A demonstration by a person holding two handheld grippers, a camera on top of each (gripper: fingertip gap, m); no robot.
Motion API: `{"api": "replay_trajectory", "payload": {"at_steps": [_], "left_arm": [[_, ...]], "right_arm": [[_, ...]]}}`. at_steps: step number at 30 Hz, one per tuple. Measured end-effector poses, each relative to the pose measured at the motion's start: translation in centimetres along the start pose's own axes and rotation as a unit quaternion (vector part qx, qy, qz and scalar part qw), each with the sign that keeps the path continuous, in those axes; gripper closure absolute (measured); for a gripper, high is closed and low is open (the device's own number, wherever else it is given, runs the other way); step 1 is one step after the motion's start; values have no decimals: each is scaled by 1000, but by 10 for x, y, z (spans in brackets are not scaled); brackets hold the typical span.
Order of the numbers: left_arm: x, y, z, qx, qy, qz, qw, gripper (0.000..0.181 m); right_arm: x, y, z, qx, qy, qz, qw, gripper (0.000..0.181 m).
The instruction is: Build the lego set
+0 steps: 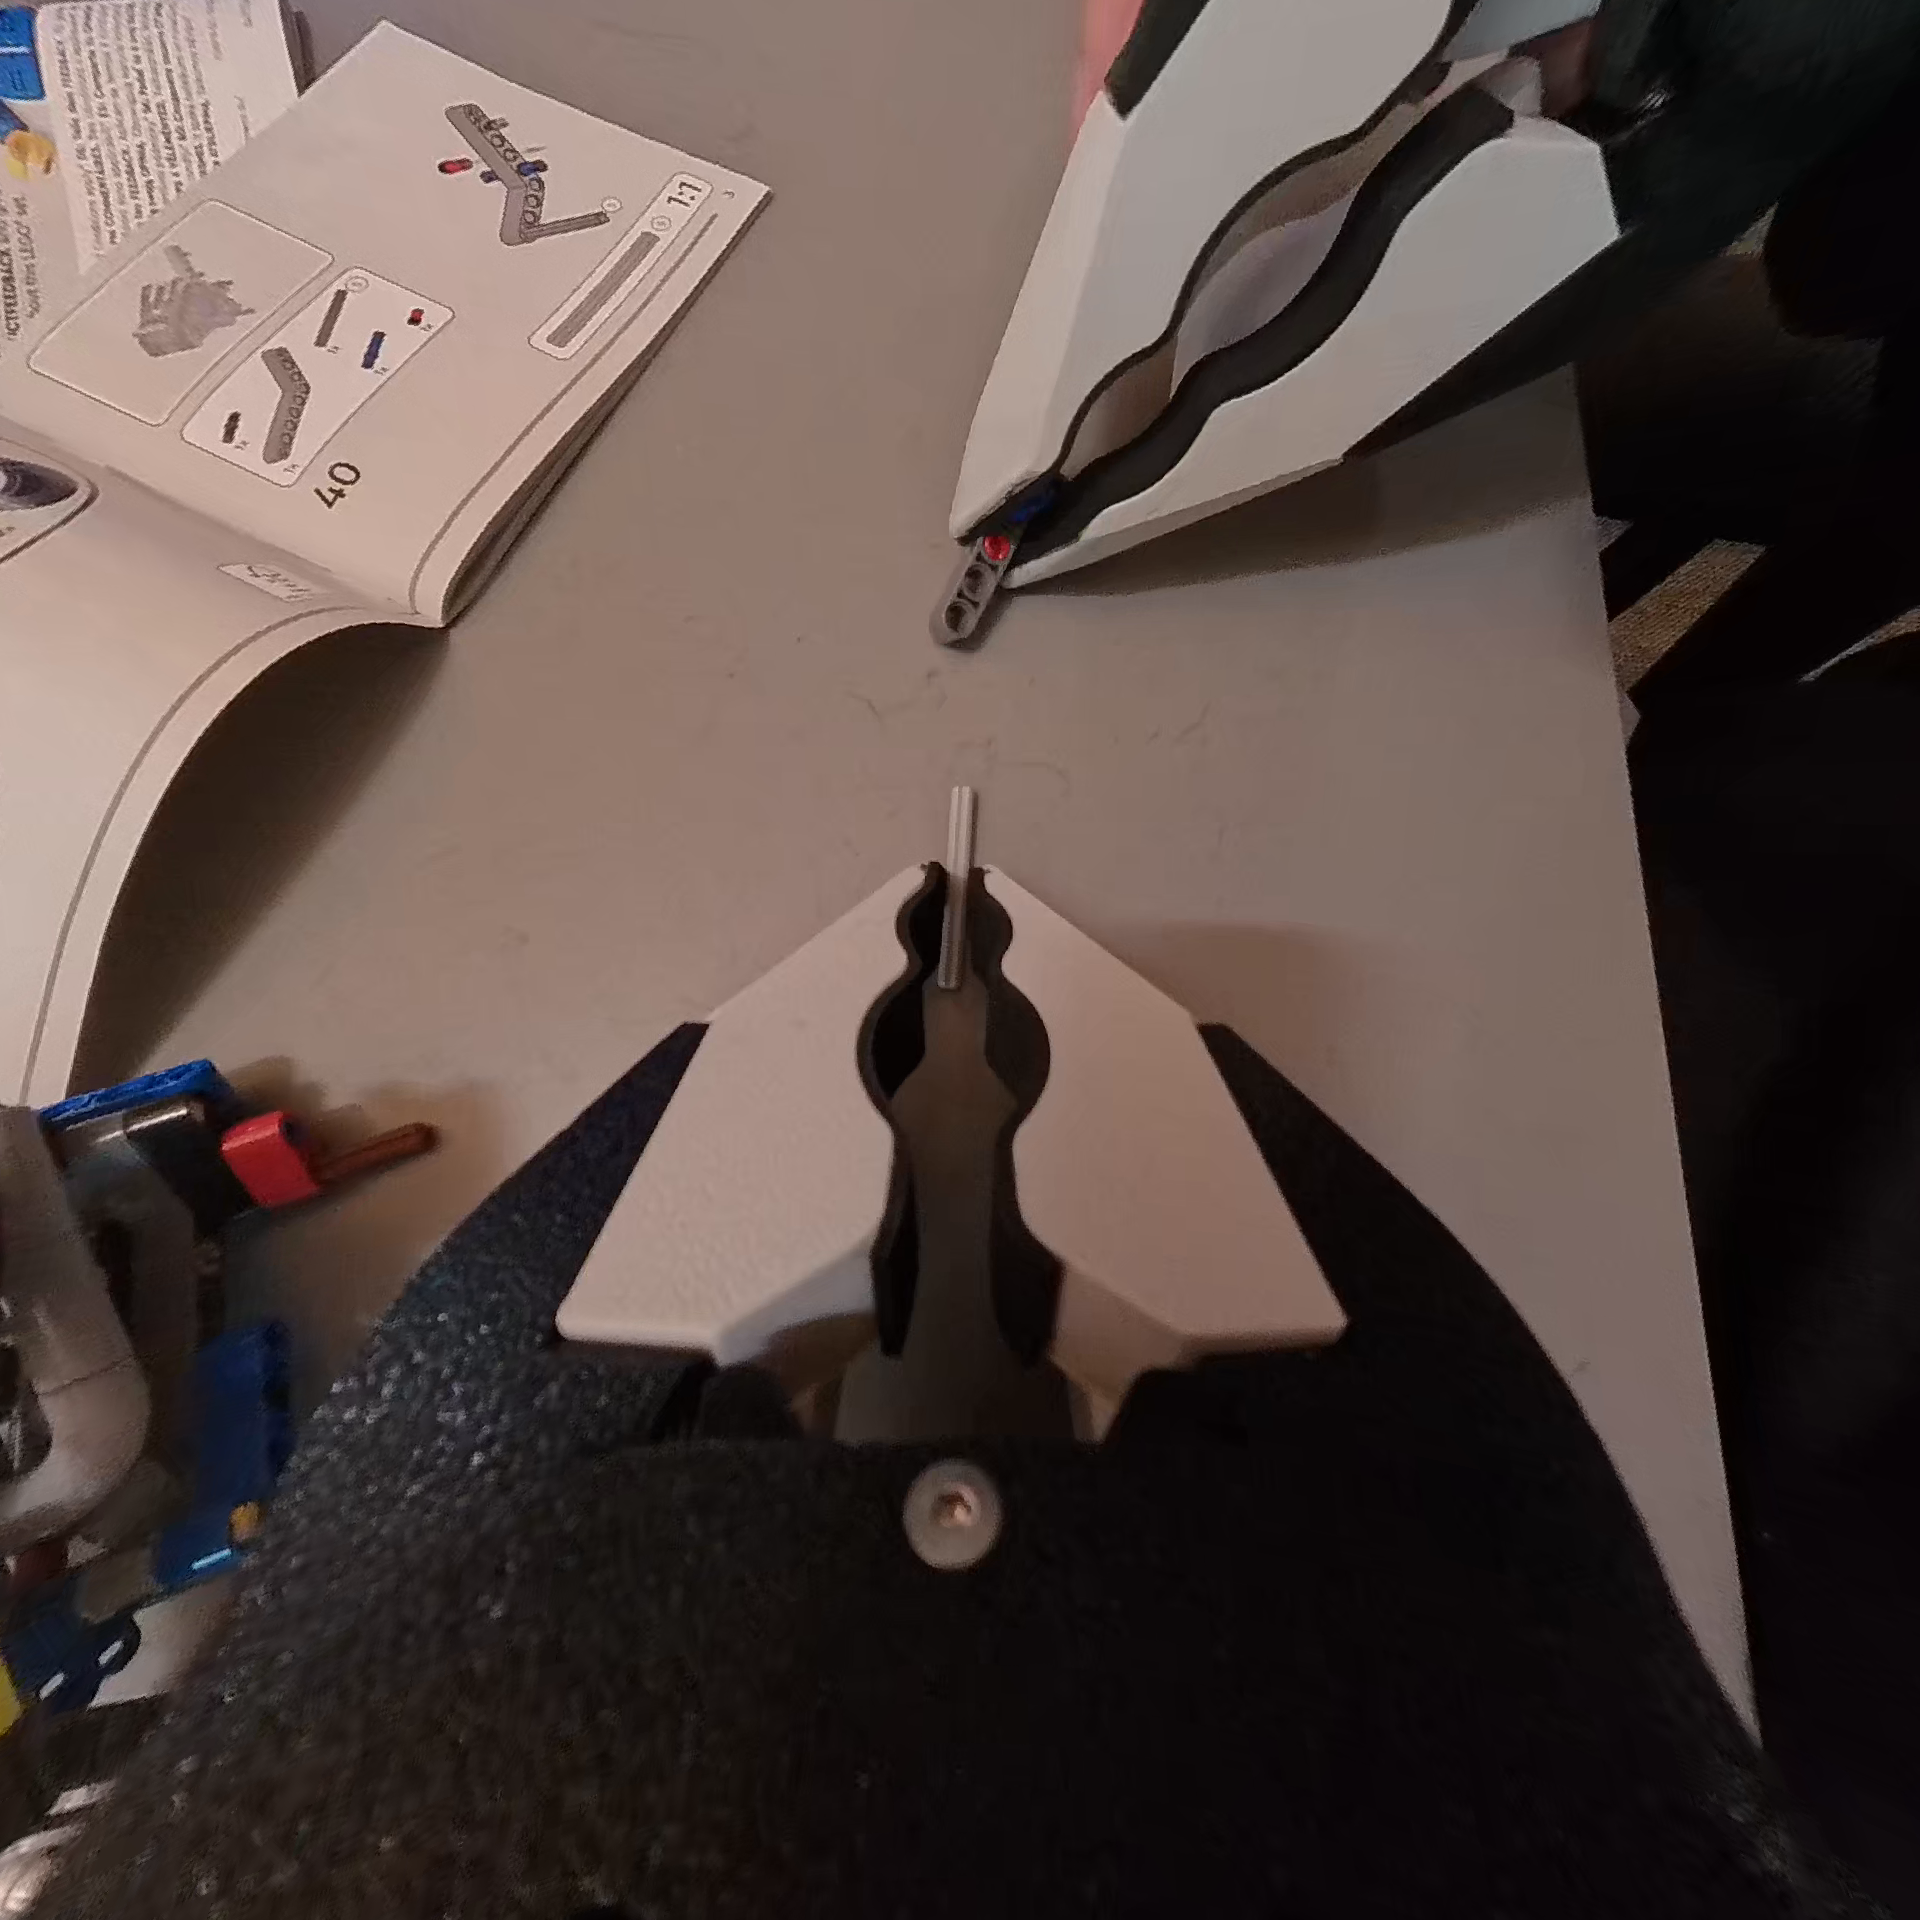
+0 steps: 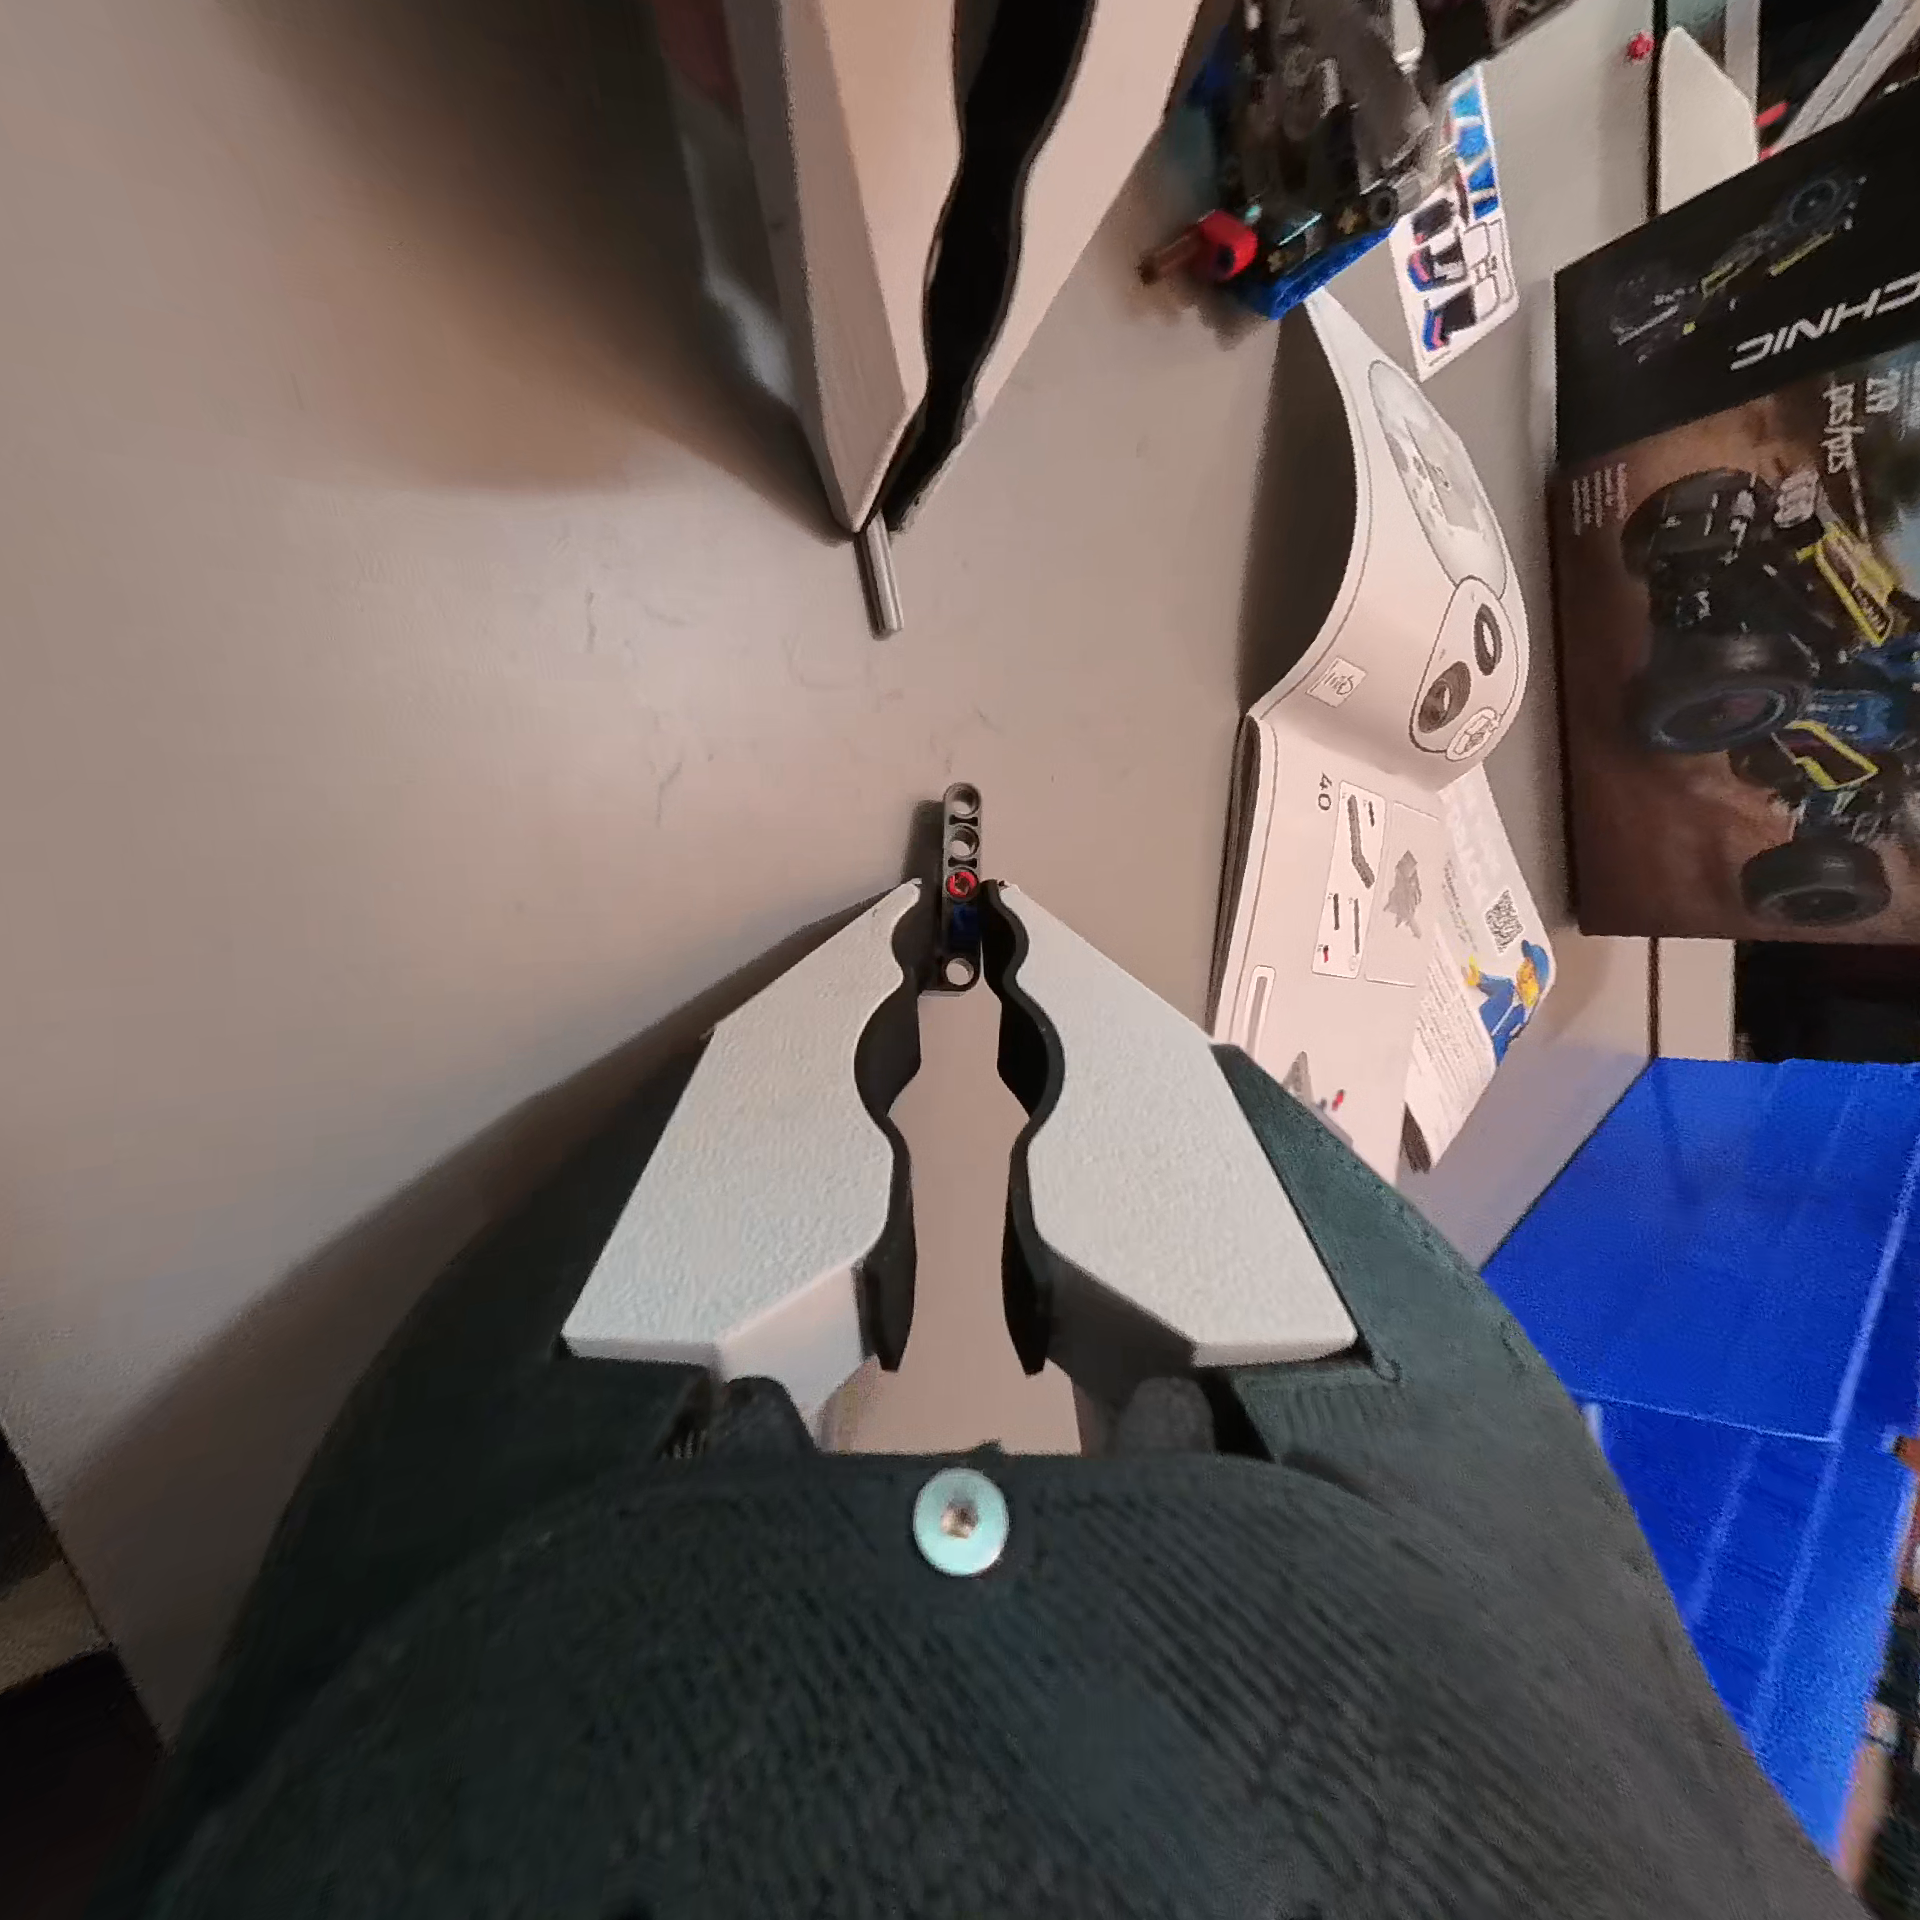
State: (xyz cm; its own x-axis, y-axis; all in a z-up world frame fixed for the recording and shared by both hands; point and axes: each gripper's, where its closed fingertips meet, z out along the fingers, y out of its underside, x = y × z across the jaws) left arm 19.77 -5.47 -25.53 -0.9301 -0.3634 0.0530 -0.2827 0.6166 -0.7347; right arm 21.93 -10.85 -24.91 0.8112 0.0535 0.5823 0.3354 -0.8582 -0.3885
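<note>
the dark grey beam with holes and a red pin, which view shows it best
The right wrist view: the dark grey holed beam with a red pin sits face-on, its holes clear, clamped in the right gripper. In the left wrist view the beam is farther off, mostly hidden; only its end pokes out.

axle (image 1: 961,883) in left tongs (image 1: 958,871), facing beam (image 1: 971,587) (manual (image 1: 343,343) w/ page open, left).

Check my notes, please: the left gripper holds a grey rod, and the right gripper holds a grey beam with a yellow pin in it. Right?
Not quite. The pin is red, not yellow, as the right wrist view shows. The rest stands: the left gripper holds the grey rod, the right gripper the grey beam.
</note>
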Motion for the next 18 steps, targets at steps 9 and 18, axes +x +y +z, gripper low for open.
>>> {"api": "replay_trajectory", "payload": {"at_steps": [9,18], "left_arm": [[-1,0,-1,0,-4,-3,1000,179],[-3,-11,-14,43,-10,-10,999,171]], "right_arm": [[5,-7,3,54,-7,149,987,176],[37,-16,-16,170,23,315,934,175]]}}
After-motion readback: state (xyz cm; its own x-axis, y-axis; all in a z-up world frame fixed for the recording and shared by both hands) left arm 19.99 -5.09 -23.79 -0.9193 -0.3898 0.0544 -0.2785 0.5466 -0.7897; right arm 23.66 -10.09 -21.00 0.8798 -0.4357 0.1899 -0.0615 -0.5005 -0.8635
